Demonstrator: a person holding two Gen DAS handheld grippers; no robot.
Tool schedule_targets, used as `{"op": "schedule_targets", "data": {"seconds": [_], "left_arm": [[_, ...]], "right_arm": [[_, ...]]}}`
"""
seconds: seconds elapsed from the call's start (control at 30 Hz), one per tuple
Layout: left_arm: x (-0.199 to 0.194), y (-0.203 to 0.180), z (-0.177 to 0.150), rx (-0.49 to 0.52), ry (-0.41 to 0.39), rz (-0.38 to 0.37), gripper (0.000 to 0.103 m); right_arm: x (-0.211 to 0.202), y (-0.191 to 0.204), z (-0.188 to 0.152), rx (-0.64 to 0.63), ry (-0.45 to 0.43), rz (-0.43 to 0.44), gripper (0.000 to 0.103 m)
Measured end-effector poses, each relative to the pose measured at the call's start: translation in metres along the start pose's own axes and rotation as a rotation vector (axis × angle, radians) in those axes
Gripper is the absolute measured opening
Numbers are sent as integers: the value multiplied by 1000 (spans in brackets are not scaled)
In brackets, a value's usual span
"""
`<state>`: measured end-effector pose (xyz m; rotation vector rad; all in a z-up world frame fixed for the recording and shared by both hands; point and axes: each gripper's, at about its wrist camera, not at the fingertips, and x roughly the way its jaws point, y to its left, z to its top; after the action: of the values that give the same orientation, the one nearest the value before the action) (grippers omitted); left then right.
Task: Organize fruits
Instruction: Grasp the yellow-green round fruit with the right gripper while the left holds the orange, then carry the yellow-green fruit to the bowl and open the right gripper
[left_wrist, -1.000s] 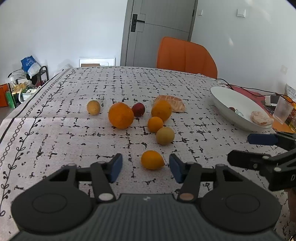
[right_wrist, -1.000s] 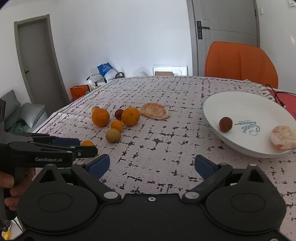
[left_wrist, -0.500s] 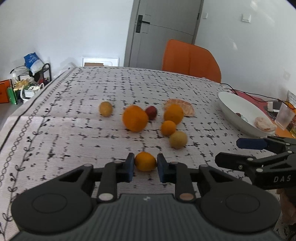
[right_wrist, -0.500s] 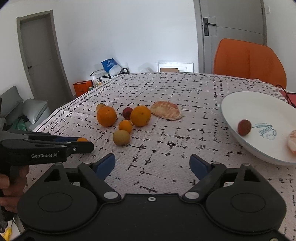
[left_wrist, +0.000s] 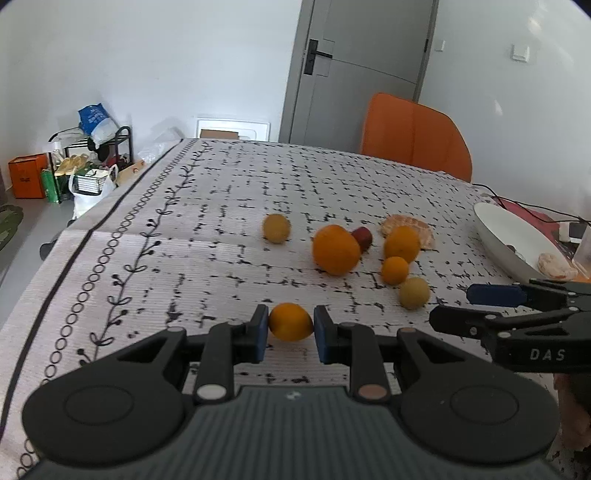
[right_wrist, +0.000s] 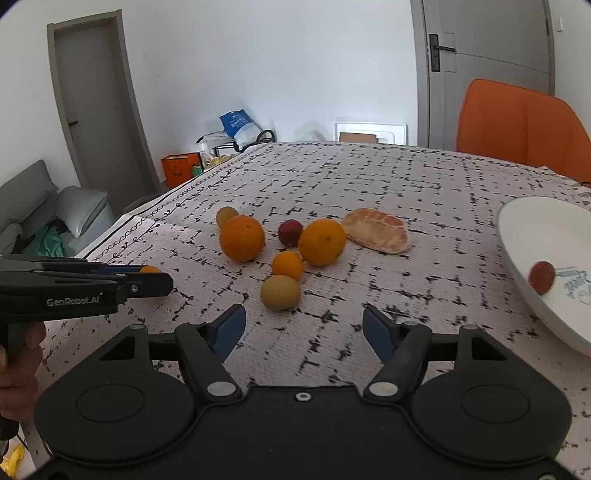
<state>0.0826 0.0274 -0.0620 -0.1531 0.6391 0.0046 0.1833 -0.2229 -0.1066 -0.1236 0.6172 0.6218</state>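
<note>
Mostly hidden: tong-gripped mandarin (right_wrist: 149, 269).

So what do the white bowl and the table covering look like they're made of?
White bowl: probably glazed ceramic, maybe melamine; it is smooth and glossy, with printed blue lettering inside. Table covering: seems to be woven fabric, matte, with fine ribbed texture, a fold crease and a printed black pattern.

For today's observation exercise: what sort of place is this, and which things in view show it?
Probably a room in a home, perhaps a dining area: a table under a patterned tablecloth, an orange chair at its far side, and a grey sofa beside an interior door.
</note>
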Motion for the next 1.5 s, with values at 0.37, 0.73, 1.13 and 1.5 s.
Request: {"op": "schedule_targets", "data": {"seconds": [0.37, 0.73, 1.13, 1.5], "left_arm": [[-5, 17, 0, -31, -12, 35, 25], [-2, 2, 11, -1, -30, 9, 25], [4, -39, 25, 66, -50, -60, 25], [10, -76, 34, 114, -61, -109, 25]], "right_arm": [[21, 10, 11, -17, 5, 12, 54], [3, 2, 8, 10, -24, 9, 26], [-35, -33, 4, 75, -89, -71, 26], [-63, -64, -1, 125, -144, -142, 26]]}}
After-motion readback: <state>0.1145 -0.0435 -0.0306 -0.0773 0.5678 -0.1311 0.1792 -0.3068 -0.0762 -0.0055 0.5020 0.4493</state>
